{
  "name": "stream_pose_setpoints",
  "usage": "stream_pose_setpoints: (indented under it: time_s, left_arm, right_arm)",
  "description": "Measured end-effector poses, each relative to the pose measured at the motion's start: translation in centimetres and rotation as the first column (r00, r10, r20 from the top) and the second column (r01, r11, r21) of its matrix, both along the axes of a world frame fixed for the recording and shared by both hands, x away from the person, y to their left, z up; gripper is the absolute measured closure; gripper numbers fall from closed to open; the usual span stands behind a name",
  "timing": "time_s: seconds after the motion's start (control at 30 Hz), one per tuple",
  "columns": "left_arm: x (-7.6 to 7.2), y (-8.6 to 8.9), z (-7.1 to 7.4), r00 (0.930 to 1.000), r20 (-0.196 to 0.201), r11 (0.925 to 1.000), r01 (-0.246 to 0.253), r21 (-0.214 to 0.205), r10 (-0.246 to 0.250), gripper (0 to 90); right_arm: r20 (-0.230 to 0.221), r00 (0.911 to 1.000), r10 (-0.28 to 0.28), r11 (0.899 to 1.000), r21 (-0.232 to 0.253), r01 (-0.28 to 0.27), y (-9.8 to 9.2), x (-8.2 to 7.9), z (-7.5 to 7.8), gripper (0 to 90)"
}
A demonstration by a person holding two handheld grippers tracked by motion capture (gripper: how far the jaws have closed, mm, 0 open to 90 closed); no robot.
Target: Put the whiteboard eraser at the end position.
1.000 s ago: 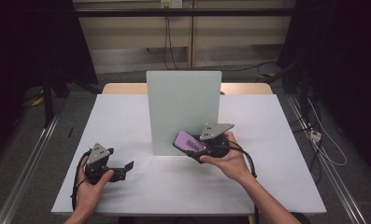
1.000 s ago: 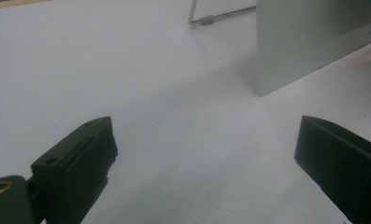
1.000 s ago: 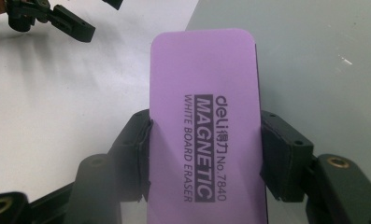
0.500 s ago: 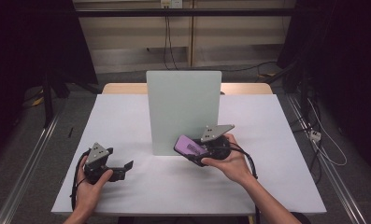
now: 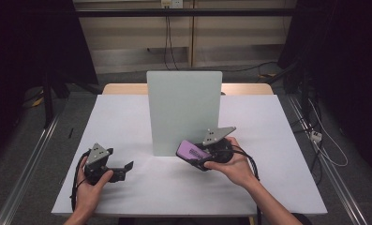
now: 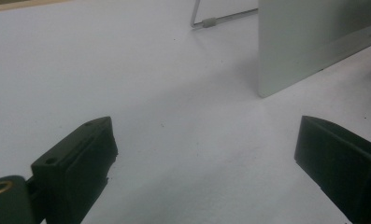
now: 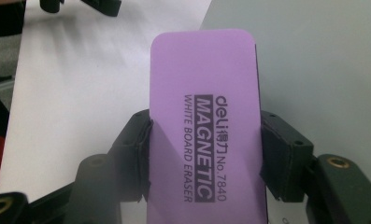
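Barely shifted, the right gripper [image 5: 198, 157] stays clamped on the purple eraser [image 7: 204, 126] beside the upright board [image 5: 183, 112]; left gripper [image 5: 125, 168] rests with jaws apart.

High view looks down over the table [image 5: 127, 117]; gripper views sit close, sharing the upright board [image 6: 314, 42].
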State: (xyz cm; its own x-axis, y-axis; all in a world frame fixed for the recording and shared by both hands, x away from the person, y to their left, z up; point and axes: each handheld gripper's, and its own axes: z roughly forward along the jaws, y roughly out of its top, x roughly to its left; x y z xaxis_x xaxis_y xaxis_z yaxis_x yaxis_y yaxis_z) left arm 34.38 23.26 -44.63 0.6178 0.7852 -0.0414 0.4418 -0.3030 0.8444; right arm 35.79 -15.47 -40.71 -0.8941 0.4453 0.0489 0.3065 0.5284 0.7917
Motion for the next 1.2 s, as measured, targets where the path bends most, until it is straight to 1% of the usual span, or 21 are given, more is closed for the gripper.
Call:
stream_pose_setpoints:
  time_s: [0.17, 0.23, 0.37, 0.4, 0.47, 0.53, 0.57, 0.63, 0.7, 0.73, 0.83, 0.87, 1.07, 1.2]
  left_arm:
    - [-0.1, 0.0, 0.1, 1.0000, -0.001, 0.9999, -0.006, -0.009, 0.006, 5.3]
    - [-0.1, 0.0, 0.2, 1.0000, 0.001, 0.9999, -0.008, -0.007, 0.008, 5.3]
    - [0.0, 0.0, 0.1, 1.0000, -0.003, 1.0000, -0.009, 0.000, 0.009, 5.3]
    - [0.0, 0.0, 0.0, 0.9999, -0.004, 0.9999, -0.013, -0.007, 0.013, 5.3]
    - [0.0, 0.1, 0.0, 0.9999, -0.007, 0.9999, -0.013, -0.003, 0.013, 5.3]
    - [0.0, 0.1, 0.1, 0.9999, -0.005, 0.9999, -0.014, -0.003, 0.014, 5.3]
    - [0.1, 0.1, 0.1, 0.9999, -0.004, 0.9999, -0.011, 0.000, 0.011, 5.3]
    - [0.0, 0.0, 0.0, 0.9999, -0.003, 0.9999, -0.011, -0.009, 0.011, 5.3]
    - [0.1, 0.0, -0.1, 1.0000, -0.003, 1.0000, -0.007, -0.005, 0.007, 5.3]
    - [0.0, 0.1, 0.0, 1.0000, -0.006, 1.0000, -0.005, 0.004, 0.005, 5.3]
    - [0.0, 0.1, -0.1, 0.9999, -0.009, 1.0000, -0.008, -0.004, 0.008, 5.3]
    - [-0.1, 0.2, -0.1, 0.9999, -0.008, 0.9999, -0.009, -0.009, 0.009, 5.3]
    - [-0.2, 0.2, 0.1, 1.0000, 0.000, 1.0000, -0.003, -0.005, 0.003, 5.3]
    - [-0.1, 0.2, 0.0, 1.0000, -0.003, 1.0000, -0.006, -0.007, 0.006, 5.3]
  right_arm:
    - [-0.026, 0.9993, 0.027, 1.000, -0.004, -0.027, 0.1, -0.3, -0.2, 42.0]
    - [-0.028, 0.9991, 0.031, 1.000, -0.006, -0.031, 0.1, -0.5, -0.3, 42.0]
    - [-0.058, 0.9974, 0.044, 0.999, -0.016, -0.045, 0.2, -0.5, -0.4, 42.0]
    - [-0.069, 0.9964, 0.049, 0.999, -0.017, -0.051, 0.2, -0.5, -0.5, 42.0]
    - [-0.079, 0.9950, 0.061, 0.998, -0.025, -0.063, 0.3, -0.5, -0.6, 42.0]
    - [-0.081, 0.9943, 0.070, 0.996, -0.048, -0.074, 0.5, -0.6, -0.7, 41.9]
    - [-0.085, 0.9937, 0.073, 0.996, -0.052, -0.078, 0.5, -0.6, -0.6, 42.0]
    - [-0.092, 0.9925, 0.081, 0.995, -0.052, -0.086, 0.5, -0.7, -0.6, 42.0]
    - [-0.099, 0.9914, 0.085, 0.994, -0.060, -0.091, 0.5, -0.7, -0.6, 42.0]
    - [-0.104, 0.9905, 0.090, 0.993, -0.062, -0.097, 0.5, -0.8, -0.7, 42.0]
    - [-0.111, 0.9888, 0.100, 0.992, -0.068, -0.107, 0.7, -0.8, -0.8, 42.0]
    - [-0.112, 0.9881, 0.106, 0.991, -0.071, -0.114, 0.8, -0.8, -0.8, 42.0]
    - [-0.127, 0.9826, 0.135, 0.985, -0.091, -0.147, 1.5, -1.2, -1.0, 42.0]
    - [-0.136, 0.9795, 0.149, 0.980, -0.108, -0.164, 2.0, -1.4, -1.4, 42.0]
